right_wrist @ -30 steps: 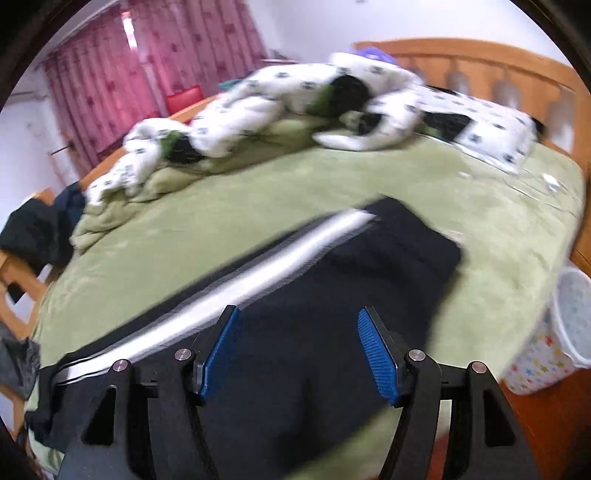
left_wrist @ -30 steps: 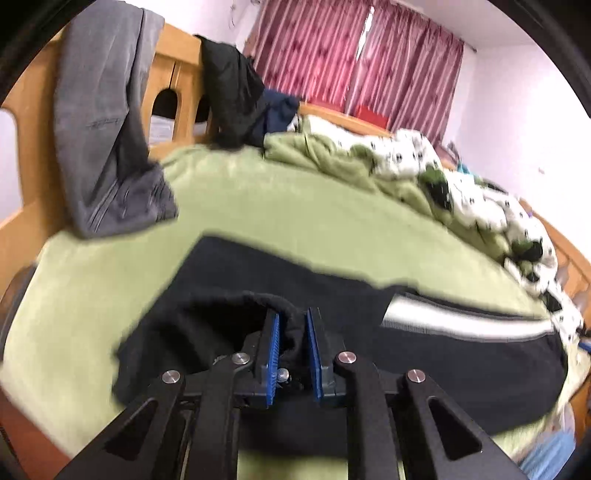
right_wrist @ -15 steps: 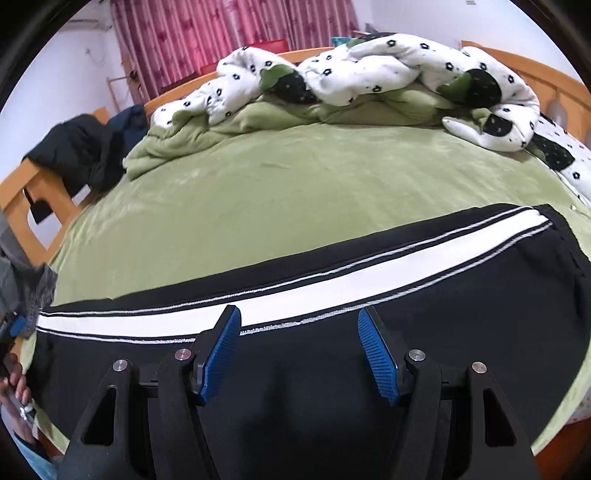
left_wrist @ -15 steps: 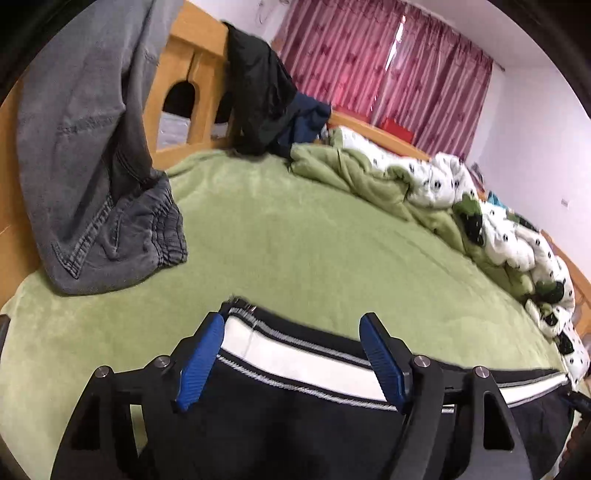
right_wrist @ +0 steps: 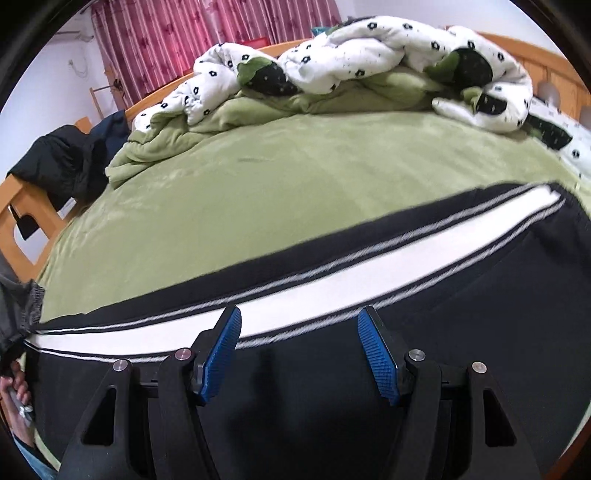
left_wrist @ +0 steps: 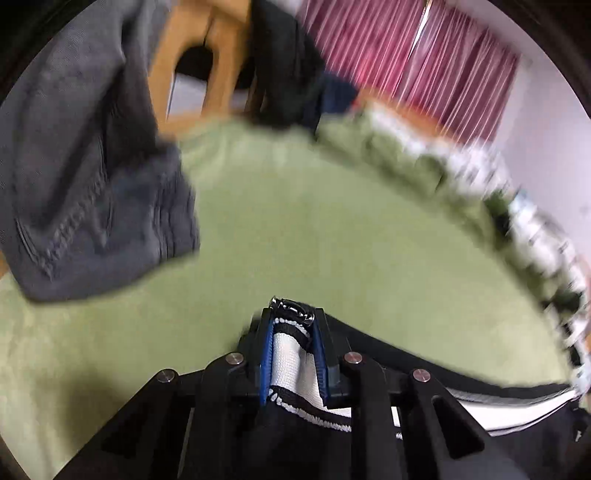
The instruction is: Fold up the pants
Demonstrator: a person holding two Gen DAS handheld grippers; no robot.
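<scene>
Black pants (right_wrist: pixel 461 332) with a white side stripe lie stretched along the near edge of the green bed (right_wrist: pixel 277 177). My left gripper (left_wrist: pixel 293 325) is shut on the pants' end (left_wrist: pixel 291 362), the white stripe bunched between its blue pads. The rest of the pants trail off to the right in the left wrist view (left_wrist: pixel 498 402). My right gripper (right_wrist: pixel 299 332) is open and empty, its blue pads hovering just above the black cloth beside the stripe, near the middle of the pants.
Grey jeans (left_wrist: pixel 85 177) hang over the wooden footboard (left_wrist: pixel 192 48) at the left. Dark clothes (right_wrist: pixel 62 162) are draped on the bed frame. A white-and-green patterned duvet (right_wrist: pixel 351 62) is heaped along the far side. Red curtains (right_wrist: pixel 207 33) hang behind.
My left gripper has shut on the end of the pants, which it was straddling open half a second ago. My right gripper stays open and has moved closer to the white stripe.
</scene>
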